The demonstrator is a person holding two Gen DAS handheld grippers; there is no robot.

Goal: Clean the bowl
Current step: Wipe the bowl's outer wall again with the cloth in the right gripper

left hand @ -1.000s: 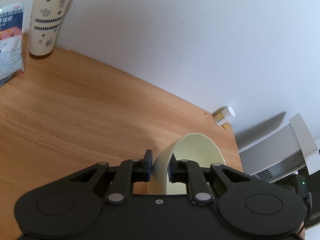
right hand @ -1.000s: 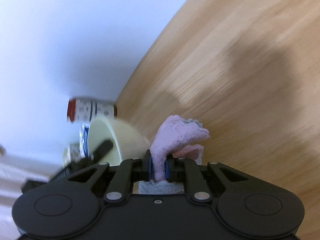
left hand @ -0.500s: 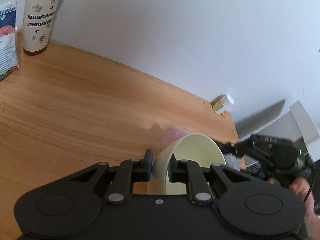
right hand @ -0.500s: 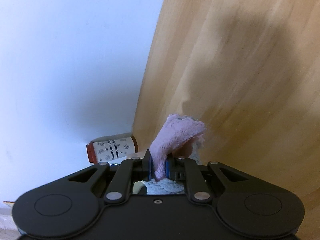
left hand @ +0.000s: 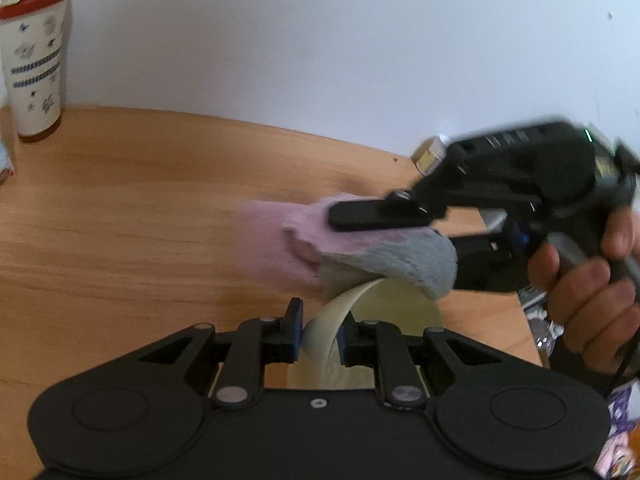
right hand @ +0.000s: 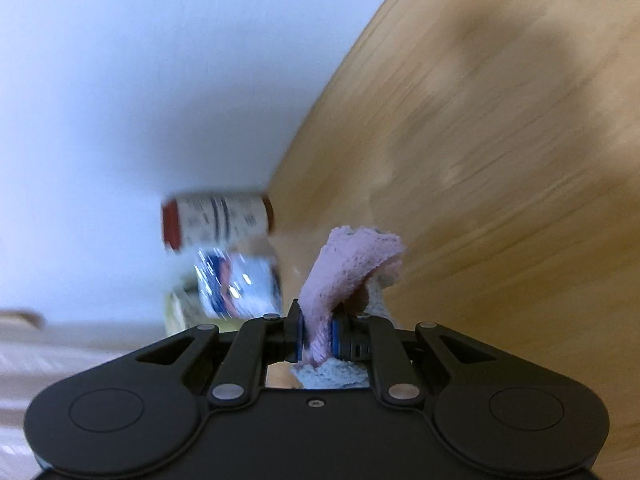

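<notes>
The left tongs (left hand: 319, 334) are clenched on the rim of the pale yellow bowl (left hand: 384, 308), one finger outside the wall and one inside, so the bowl stands tilted on its edge just above the wooden desk (left hand: 120, 232). Coming in from the right, the right tongs (left hand: 344, 216) are grasping a pink and grey cloth (left hand: 360, 252), which hangs over the far rim of the bowl and touches it; the cloth's pink end is blurred. The person's hand (left hand: 588, 280) wraps the handle of that right tool.

From the right wrist view, the right tongs (right hand: 316, 338) pinch the cloth (right hand: 344, 264) tightly between their blue pads, the pink fold standing up and a grey part bunched below. That view is smeared and I cannot make out the bowl in it.

Back by the white wall stands a tall patterned cup with a red lid (left hand: 34, 60), upright at the far left of the desk. In the right wrist view it appears sideways (right hand: 218, 222), with a shiny blue and white packet (right hand: 240, 284) just beside it.
</notes>
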